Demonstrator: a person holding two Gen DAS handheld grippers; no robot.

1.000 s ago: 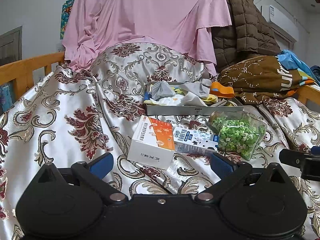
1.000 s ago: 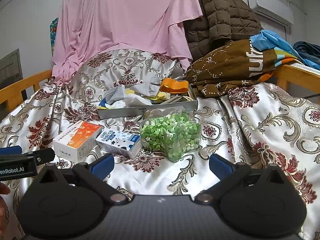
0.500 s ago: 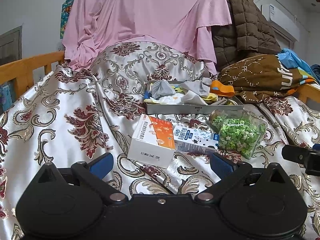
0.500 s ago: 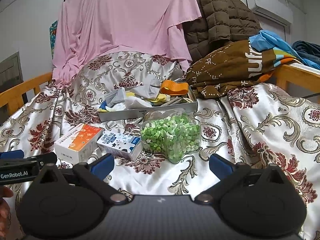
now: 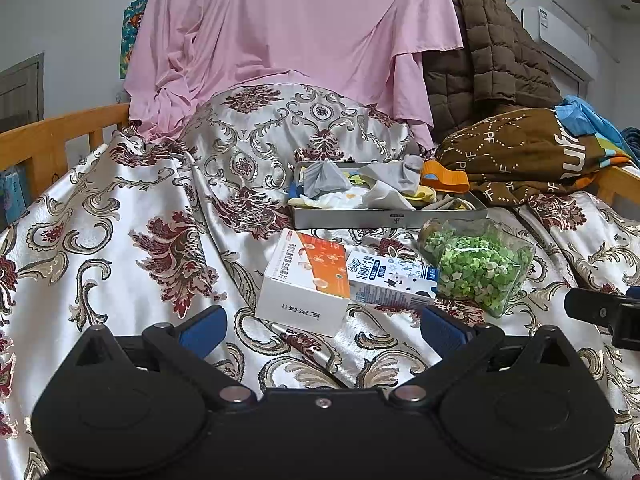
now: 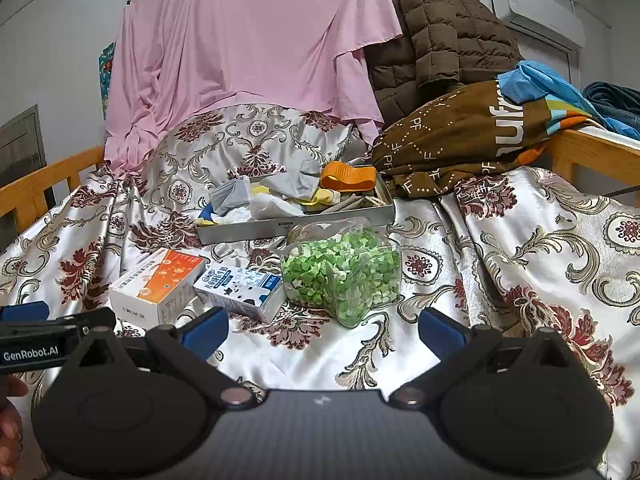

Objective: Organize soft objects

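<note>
On a bed [image 5: 120, 216] draped in a silver satin cover with red floral scrolls, a wooden rail [image 5: 48, 136] runs along the far left, and a pink sheet [image 5: 296, 32] hangs behind the raised pillow end. The left gripper [image 5: 322, 326] hovers low over the cover, its blue-padded fingers [image 5: 202, 328] spread wide apart and holding nothing; just ahead of it lies a white-and-orange box [image 5: 308, 280], with a blue-and-white milk carton [image 5: 390, 280] touching its right side. Right of the carton, a clear container of green bits [image 5: 480, 266] lies tilted on the fabric. Behind these three, a shallow grey tray [image 5: 392, 216] holds the soft objects [image 5: 360, 188], a loose heap of grey, white and yellow cloth pieces, while an orange band [image 5: 444, 178] sits at the tray's right rear corner. In the right wrist view, a person's hand [image 6: 10, 424] shows at the lower left edge beside the left gripper's body, and the right gripper [image 6: 324, 326] hangs in front of the clear container, its fingers [image 6: 440, 330] likewise wide apart and empty. Farther right, a brown quilted jacket [image 6: 436, 28] and a brown printed blanket [image 6: 460, 136] are piled against the bed's end.
</note>
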